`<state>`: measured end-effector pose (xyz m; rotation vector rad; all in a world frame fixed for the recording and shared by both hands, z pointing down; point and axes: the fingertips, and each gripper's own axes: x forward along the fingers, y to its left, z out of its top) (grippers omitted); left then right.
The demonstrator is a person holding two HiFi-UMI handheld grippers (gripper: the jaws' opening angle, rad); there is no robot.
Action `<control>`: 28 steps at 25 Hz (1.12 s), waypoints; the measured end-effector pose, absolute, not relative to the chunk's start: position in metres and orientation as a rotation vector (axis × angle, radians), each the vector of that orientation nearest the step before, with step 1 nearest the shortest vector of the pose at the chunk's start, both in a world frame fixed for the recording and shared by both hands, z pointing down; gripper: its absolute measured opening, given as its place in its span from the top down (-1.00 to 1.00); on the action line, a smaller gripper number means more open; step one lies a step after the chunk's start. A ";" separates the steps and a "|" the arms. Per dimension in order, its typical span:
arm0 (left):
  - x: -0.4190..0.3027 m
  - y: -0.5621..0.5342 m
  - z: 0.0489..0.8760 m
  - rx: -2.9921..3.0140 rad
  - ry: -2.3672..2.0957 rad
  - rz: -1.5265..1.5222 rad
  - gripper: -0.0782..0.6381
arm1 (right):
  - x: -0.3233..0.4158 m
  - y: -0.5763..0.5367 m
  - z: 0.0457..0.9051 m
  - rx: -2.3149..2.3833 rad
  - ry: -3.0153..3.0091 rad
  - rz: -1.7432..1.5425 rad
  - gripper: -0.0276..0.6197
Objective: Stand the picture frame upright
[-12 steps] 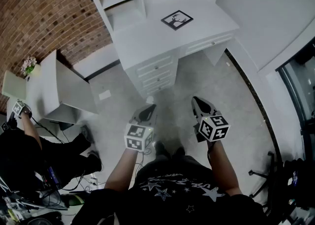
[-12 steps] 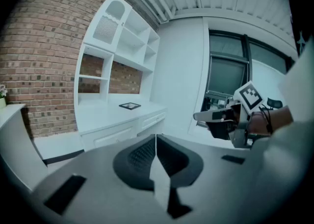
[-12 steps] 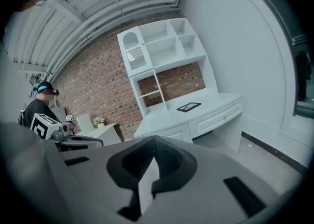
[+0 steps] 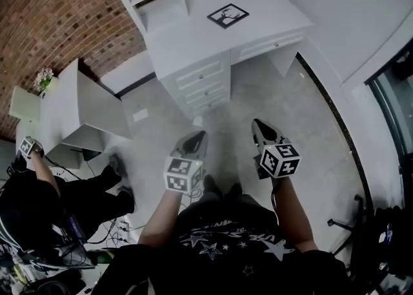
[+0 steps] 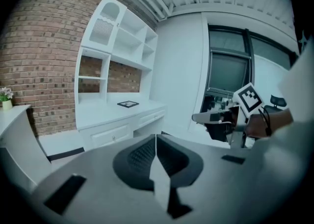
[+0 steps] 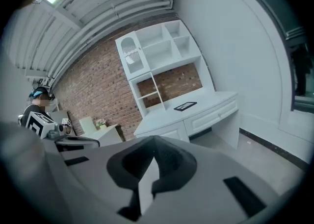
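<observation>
lying flat ahead of left tongs (image 4: 195,137), right tongs (image 4: 259,127) (both closed, empty): picture frame (image 4: 228,16), likely light, stiff, breakable; pinch edge.

A white desk (image 4: 193,42) with drawers stands against a brick wall (image 4: 58,16), flowers (image 4: 44,79) on a side table (image 4: 64,106).

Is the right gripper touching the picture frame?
Apart. The head view shows the right gripper shut over the floor, with bare floor between it and the desk where the frame lies flat.
</observation>
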<state>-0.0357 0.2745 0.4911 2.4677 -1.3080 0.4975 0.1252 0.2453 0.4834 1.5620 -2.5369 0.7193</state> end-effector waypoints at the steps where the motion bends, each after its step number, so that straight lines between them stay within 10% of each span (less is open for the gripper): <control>1: -0.033 0.277 0.491 2.462 -1.316 0.497 0.72 | 0.126 0.246 0.483 1.552 -2.545 0.713 0.87; 28: -0.033 0.229 0.521 2.348 -1.391 0.492 0.72 | 0.183 0.188 0.502 1.601 -2.513 0.714 0.86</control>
